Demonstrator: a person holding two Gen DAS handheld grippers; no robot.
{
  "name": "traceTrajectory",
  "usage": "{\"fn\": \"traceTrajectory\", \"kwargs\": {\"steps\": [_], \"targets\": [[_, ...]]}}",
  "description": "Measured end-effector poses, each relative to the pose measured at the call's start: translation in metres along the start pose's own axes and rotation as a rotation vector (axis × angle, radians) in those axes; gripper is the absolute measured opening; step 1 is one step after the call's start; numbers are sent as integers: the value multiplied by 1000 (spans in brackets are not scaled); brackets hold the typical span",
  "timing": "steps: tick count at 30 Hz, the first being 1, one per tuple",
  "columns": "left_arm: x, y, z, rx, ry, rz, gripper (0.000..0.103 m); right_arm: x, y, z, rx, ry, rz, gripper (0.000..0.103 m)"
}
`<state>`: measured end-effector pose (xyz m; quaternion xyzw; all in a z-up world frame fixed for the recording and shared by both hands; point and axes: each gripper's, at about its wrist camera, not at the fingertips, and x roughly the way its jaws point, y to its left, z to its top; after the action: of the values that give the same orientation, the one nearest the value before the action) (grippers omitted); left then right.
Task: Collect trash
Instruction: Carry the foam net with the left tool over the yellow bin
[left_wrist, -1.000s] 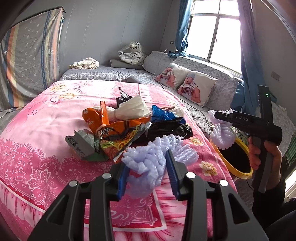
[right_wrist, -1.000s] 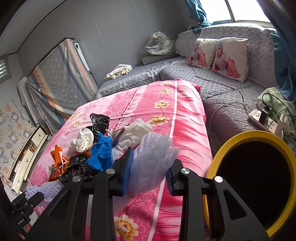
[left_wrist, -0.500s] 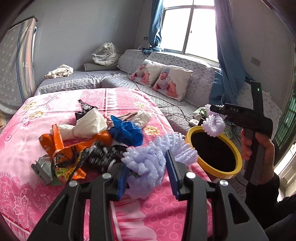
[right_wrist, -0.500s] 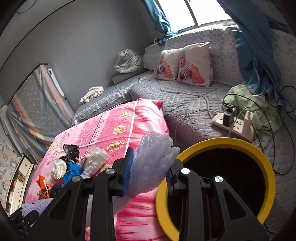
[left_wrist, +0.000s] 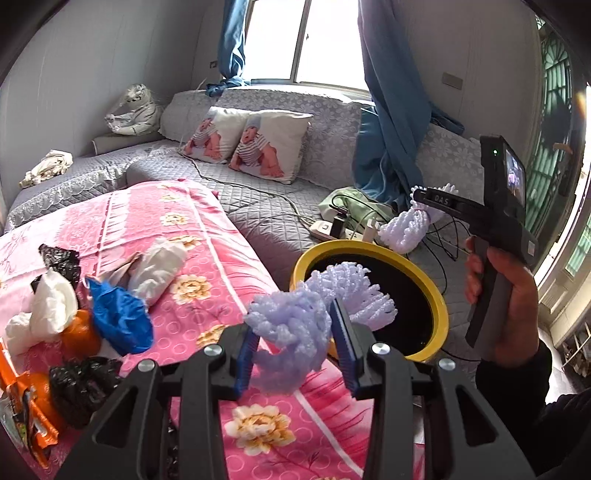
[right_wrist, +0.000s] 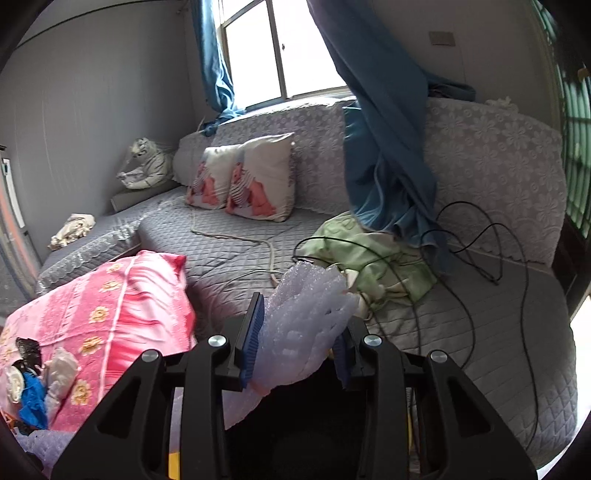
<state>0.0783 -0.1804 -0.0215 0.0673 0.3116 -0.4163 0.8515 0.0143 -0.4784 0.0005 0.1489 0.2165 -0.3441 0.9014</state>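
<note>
Two foam nets are in transit, one clamped in the left gripper (left_wrist: 295, 339) at the bin's (left_wrist: 437, 306) seven o'clock rim, one in the right gripper (right_wrist: 295, 336) over it with jaws just eased, while wrappers (left_wrist: 122, 317) wait on the bed (left_wrist: 221, 266).

bin (left_wrist: 441, 306): right of quilt (left_wrist: 207, 236) | trash pile (left_wrist: 74, 317): on quilt, left | 2 pillows (left_wrist: 251, 144): behind, on sofa (left_wrist: 332, 122)
</note>
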Motion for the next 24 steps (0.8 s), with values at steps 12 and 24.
{"fn": "traceTrajectory", "kwargs": {"steps": [12, 24], "targets": [[78, -32, 8, 64, 129, -43, 36, 40, -18, -13, -77, 50, -184, 34], [111, -56, 16, 131, 170, -53, 36, 60, -31, -18, -63, 82, -232, 34]]}}
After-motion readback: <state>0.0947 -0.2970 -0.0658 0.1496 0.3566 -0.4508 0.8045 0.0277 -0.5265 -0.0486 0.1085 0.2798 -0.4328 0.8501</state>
